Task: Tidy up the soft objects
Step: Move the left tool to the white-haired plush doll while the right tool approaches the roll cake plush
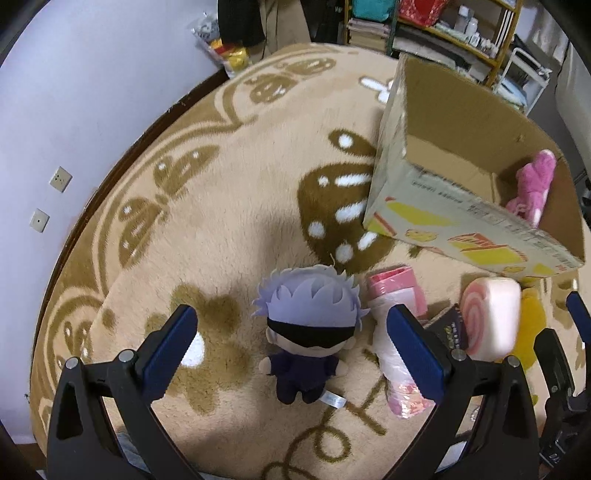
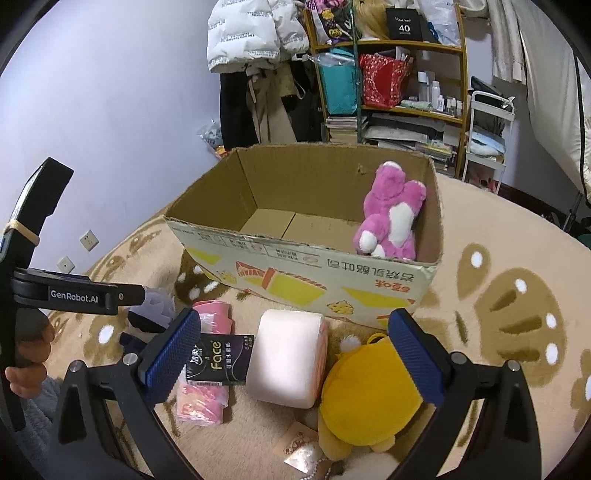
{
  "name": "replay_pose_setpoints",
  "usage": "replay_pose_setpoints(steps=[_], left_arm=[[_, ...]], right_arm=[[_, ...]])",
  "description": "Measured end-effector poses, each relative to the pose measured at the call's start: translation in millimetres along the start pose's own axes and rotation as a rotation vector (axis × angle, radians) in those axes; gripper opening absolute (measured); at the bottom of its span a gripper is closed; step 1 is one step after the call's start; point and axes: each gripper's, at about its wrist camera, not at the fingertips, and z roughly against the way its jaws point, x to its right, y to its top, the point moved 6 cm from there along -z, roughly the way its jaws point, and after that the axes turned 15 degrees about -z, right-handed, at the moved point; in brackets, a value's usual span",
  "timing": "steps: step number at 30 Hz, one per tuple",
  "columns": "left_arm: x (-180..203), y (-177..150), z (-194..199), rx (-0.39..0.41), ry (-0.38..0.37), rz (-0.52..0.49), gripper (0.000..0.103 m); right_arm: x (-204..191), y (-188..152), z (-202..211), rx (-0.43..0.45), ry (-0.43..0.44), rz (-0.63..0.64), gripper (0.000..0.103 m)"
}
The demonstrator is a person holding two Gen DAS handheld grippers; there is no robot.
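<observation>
Toys are mostly still on the floor, so I judge the job barely begun. Only the pink plush bear [image 2: 391, 214] sits inside the cardboard box [image 2: 280, 284], slumped against its far right corner; the rest of the box floor is bare.

Left to move, as far as I can see: the blindfolded doll with pale hair [image 1: 306, 332], lying face up on the rug directly between the fingers of my left gripper [image 1: 291, 343], whose jaws are spread wide and hold nothing. Just to its right lies a pink wrapped pack [image 1: 395, 332], then a dark tissue packet marked "Face" [image 2: 221, 360], then a pink swirl-roll cushion [image 2: 286, 360], with the packet's end touching the cushion. A yellow plush [image 2: 365, 398] lies beside the cushion, touching it. My right gripper [image 2: 295, 354] hovers over that cluster, jaws also spread apart and empty, the cushion and yellow plush between them. All of these lie just in front of the box's printed side.

Everything rests on a shaggy beige rug [image 1: 240, 206] patterned with brown butterflies. Beyond its edge is a pale lilac wall [image 1: 74, 92] with two socket plates. Behind the box stand a cluttered wooden shelf unit [image 2: 399, 85], hanging coats with a white puffer jacket [image 2: 251, 33], and a white trolley [image 2: 487, 136].
</observation>
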Motion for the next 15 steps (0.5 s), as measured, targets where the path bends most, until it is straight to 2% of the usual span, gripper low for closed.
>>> replay_pose_setpoints(steps=[7,15], left_arm=[[5,0,-23,-0.064,0.001,0.006,0.101],[5,3,-31,-0.085,0.012,-0.005,0.101]], right_arm=[[1,-3,-19,-0.035,-0.003,0.000,0.103],[-4,-12,-33,-0.068,-0.006,0.018,0.103]])
